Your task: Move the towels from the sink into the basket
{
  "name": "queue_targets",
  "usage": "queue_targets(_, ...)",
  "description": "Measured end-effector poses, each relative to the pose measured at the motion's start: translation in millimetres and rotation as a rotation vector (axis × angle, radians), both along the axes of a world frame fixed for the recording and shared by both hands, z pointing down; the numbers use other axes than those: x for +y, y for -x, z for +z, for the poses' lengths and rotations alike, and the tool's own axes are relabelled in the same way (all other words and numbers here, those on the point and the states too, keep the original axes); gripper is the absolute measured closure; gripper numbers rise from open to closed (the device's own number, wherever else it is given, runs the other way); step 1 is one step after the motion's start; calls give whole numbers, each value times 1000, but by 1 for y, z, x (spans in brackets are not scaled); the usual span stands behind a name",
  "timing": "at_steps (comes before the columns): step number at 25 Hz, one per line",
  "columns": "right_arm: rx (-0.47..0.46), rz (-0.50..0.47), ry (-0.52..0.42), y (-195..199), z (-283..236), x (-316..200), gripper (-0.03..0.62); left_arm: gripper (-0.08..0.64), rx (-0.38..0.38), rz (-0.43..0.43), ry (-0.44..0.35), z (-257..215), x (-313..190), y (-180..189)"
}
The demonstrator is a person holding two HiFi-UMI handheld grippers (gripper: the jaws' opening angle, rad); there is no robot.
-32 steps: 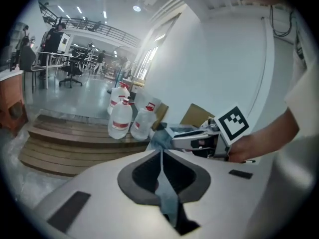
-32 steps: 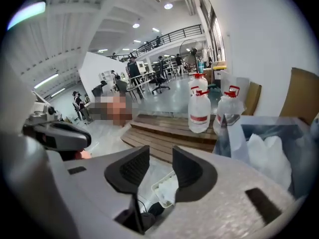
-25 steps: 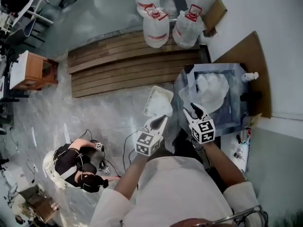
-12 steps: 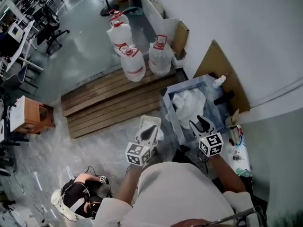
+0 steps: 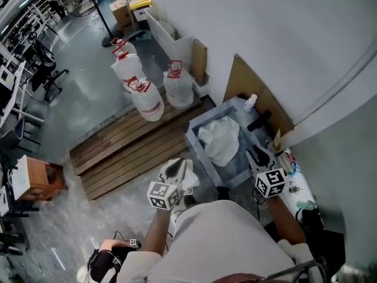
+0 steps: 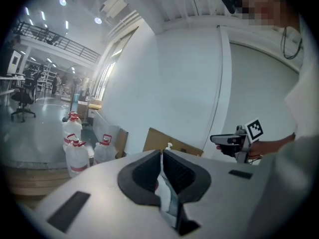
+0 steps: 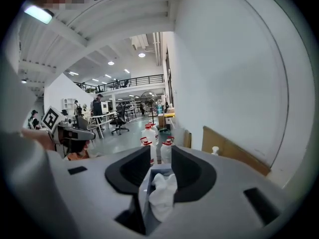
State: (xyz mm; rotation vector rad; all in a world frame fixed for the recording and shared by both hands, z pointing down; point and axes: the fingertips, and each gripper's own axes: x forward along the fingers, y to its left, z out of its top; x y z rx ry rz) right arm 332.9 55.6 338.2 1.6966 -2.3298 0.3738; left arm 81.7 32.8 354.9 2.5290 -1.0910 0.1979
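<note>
Down at the far left of the head view, a wooden platform (image 5: pixel 121 155) lies on the floor, and three big water jugs (image 5: pixel 147 101) with red caps stand at its far edge. Next comes the left tool (image 5: pixel 172 168), held out over a white basket (image 5: pixel 191 180) on the floor. The tool hides most of the basket. Its own view shows the two jaws drawn together with nothing between them.

Just right of the basket is the blue sink (image 5: pixel 200 151). The white towels (image 5: pixel 219 140) lie bunched inside it, and neither tool touches them. A small white bottle (image 5: pixel 251 101) stands at the sink's back corner, in front of a leaning sheet of cardboard (image 5: pixel 250 78).

Furthest right, the right tool (image 5: pixel 257 153) hangs above the sink's right edge, by the cluttered counter (image 5: pixel 293 178). Its jaws stand a little apart, have just been closing and hold nothing. The towels show through the gap, down in the sink.
</note>
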Motion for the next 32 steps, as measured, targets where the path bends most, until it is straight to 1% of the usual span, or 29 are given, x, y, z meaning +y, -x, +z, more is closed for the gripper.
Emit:
queue_targets(6, -2, 70, -19, -34, -11, 11, 482, 543, -7, 15, -34, -16, -10, -12)
queue_targets(11, 35, 105, -27, -51, -11, 22, 512, 543, -6, 30, -43, -18, -13, -20)
queue_targets(18, 51, 87, -36, -52, -16, 27, 563, 543, 5, 27, -60, -25, -12, -28)
queue_targets(21, 41, 81, -40, -51, -15, 25, 592, 543, 16, 9, -67, -25, -15, -28)
queue_targets(25, 29, 80, -37, -52, -14, 21, 592, 543, 22, -7, -67, -27, -17, -29)
queue_targets(32, 34, 47, -20, -46, -6, 16, 592, 543, 12, -23, -52, -19, -17, -24)
